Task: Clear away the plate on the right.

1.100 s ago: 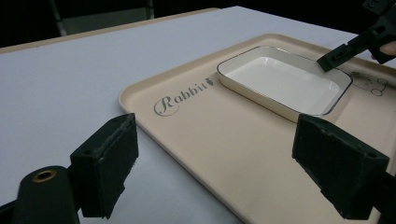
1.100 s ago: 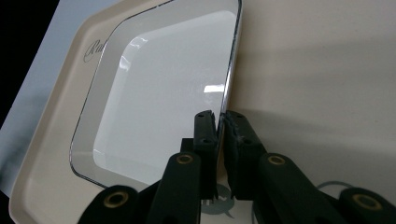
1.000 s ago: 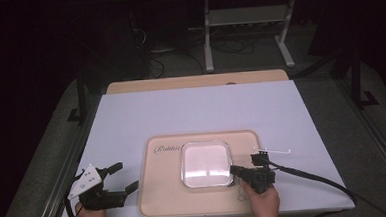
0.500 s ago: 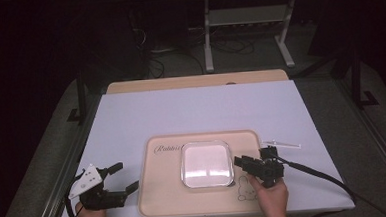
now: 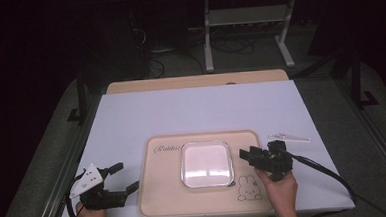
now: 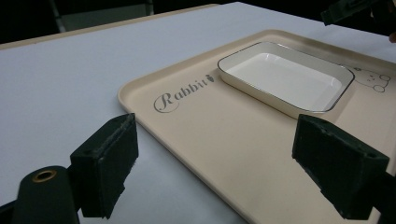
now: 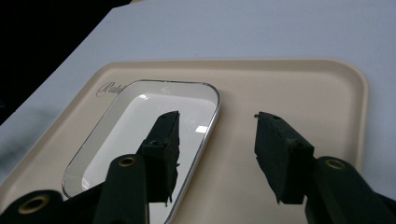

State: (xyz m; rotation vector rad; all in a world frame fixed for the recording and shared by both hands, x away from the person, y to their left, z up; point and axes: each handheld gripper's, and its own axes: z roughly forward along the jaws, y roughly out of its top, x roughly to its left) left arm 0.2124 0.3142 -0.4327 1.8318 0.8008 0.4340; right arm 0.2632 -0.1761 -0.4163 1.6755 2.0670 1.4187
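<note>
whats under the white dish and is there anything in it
The white dish sits on the beige tray, which lies on the white table. The dish looks empty. The tray surface directly beneath it is covered, so that cannot be checked.

left claw [image 5: 126, 178]: jaws wide apart, held low | right claw [image 5: 247, 155]: jaws parted, pointing left

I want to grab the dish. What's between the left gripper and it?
Only bare tray lies between the left gripper and the dish, as its own view shows.
</note>
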